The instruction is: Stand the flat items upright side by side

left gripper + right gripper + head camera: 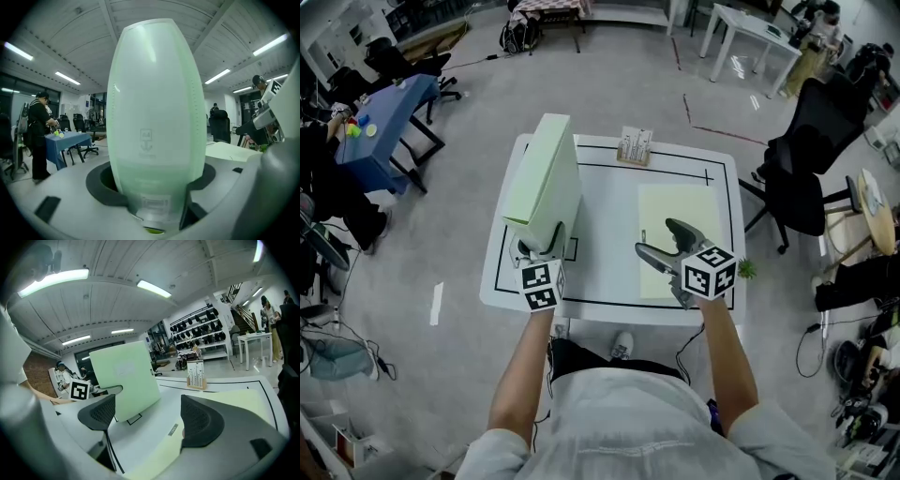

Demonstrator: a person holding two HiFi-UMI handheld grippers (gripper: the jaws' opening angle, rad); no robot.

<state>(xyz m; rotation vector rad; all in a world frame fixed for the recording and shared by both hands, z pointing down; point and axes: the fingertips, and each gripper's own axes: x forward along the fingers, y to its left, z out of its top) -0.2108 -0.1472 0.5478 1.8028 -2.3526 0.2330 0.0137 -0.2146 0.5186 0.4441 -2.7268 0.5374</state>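
Observation:
A pale green file box (546, 178) stands upright on the left side of the white table (609, 202). My left gripper (542, 246) is at its near bottom edge. In the left gripper view the box (154, 117) fills the space between the jaws of the left gripper (154, 197), which stand wide beside it without a clear squeeze. A pale yellow flat folder (680, 225) lies on the right side. My right gripper (656, 239) hovers open over its near left part. In the right gripper view nothing sits between the pads of the right gripper (150, 416); the folder (243, 404) runs beneath, the green box (126, 376) beyond.
A small wooden card stand (635, 146) sits at the table's far edge, also in the right gripper view as the stand (196, 374). Black lines mark a rectangle on the tabletop. A black office chair (806, 159) stands to the right, a blue table (380, 112) far left.

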